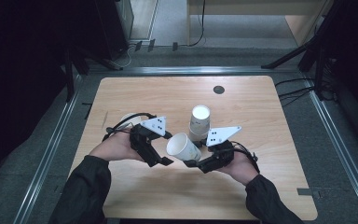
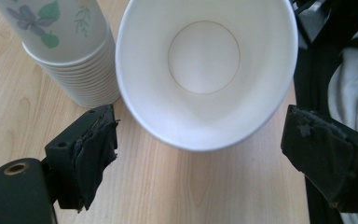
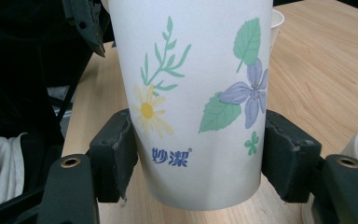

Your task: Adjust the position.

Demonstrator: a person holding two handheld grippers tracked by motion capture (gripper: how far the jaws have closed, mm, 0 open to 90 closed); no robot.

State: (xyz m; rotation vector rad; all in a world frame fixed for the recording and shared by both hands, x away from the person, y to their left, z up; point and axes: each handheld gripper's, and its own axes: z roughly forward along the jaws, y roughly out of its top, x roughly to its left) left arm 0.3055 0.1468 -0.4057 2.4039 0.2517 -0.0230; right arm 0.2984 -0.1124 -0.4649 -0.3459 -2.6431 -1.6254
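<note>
Light wood table, grey floor around; paper cup clamped by right gripper; left gripper spread wide, nothing gripped.

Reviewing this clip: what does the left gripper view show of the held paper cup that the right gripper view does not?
Left gripper view: the cup's white inside and round bottom, mouth toward the camera, between the open left gripper whose pads stand clear of it; beside it, the stack of cups.

Right gripper view: the cup's printed outside, with flowers, leaves and blue lettering, clamped by the right gripper.

Both: the same cup over the wooden table.
</note>
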